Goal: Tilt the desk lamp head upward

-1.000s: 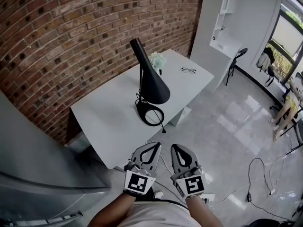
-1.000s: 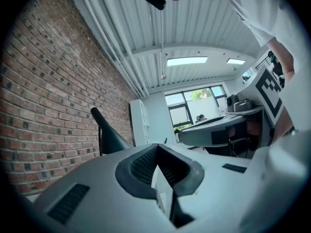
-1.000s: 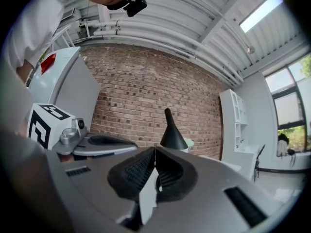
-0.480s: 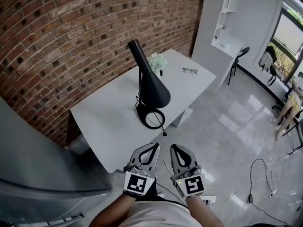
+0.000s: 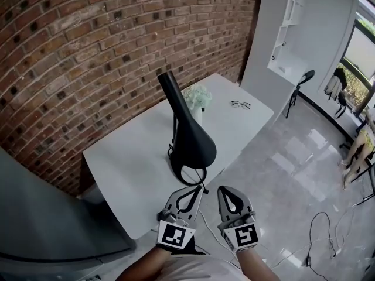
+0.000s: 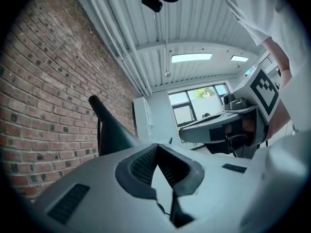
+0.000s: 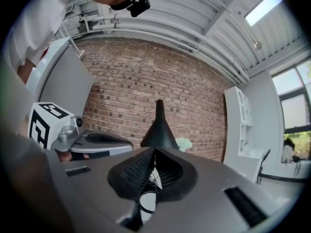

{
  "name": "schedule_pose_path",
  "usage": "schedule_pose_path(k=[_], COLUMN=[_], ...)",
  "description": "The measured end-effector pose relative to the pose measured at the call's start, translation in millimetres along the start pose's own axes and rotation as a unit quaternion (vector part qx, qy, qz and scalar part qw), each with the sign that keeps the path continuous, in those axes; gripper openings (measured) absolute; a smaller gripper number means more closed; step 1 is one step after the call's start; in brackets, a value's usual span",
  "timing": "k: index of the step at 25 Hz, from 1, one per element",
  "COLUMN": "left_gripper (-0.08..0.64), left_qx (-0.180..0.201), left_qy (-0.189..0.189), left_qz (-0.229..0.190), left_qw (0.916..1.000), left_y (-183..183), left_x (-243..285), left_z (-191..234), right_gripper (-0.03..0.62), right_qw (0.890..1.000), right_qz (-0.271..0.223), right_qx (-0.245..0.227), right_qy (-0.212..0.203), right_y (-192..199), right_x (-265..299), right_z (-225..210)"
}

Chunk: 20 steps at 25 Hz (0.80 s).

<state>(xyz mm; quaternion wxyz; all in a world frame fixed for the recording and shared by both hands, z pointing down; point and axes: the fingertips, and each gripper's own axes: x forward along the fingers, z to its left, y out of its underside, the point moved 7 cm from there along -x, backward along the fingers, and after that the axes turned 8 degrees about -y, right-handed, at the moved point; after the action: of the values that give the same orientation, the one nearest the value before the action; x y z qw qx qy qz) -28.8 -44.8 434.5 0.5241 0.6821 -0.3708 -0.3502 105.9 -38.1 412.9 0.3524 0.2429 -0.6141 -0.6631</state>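
Lamp (image 5: pixel 193 139) base part-hidden by shade. Bench (image 5: pixel 123 163) stood by brick wall (image 5: pixel 88 51). Left gripper (image 5: pixel 195 189), right gripper (image 5: pixel 225 189) jaws were closed, empty.

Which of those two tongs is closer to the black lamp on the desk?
Left. The left tongs sit just short of the base ring of the lamp, pointing at it; the right tongs are alongside, off to the lamp's right.

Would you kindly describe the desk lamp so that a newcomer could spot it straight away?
Find the white table against the brick wall. Near its front edge stands the desk lamp. It is the only all-black thing there, with a cone head and ring base, taller than the pale plant and glasses behind it.
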Motion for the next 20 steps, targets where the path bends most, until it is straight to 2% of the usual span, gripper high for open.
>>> schedule_pose_path(k=[2,9,13,20], left_gripper=[0.008,0.008,0.008,0.008], left_qx=[-0.006,-0.003,0.002,-0.02], left_qy=[-0.003,-0.012,-0.02,-0.022], left_qz=[0.001,0.013,0.008,0.011], left_qw=[1.0,0.9998,0.9998,0.9995], left_y=[4,14,15,20], left_x=[12,29,31,36], left_z=[8,23,27,24], right_gripper=[0.017,0.017,0.017,0.017], right_qw=[1.0,0.999,0.999,0.999], right_qz=[0.02,-0.019,-0.015,-0.031], right_qx=[0.001,0.022,0.029,0.033], right_qy=[-0.003,-0.013,0.001,0.019], right_y=[-4,14,11,12], right_x=[14,34,33,25], right_z=[-9,-34,-44,-59])
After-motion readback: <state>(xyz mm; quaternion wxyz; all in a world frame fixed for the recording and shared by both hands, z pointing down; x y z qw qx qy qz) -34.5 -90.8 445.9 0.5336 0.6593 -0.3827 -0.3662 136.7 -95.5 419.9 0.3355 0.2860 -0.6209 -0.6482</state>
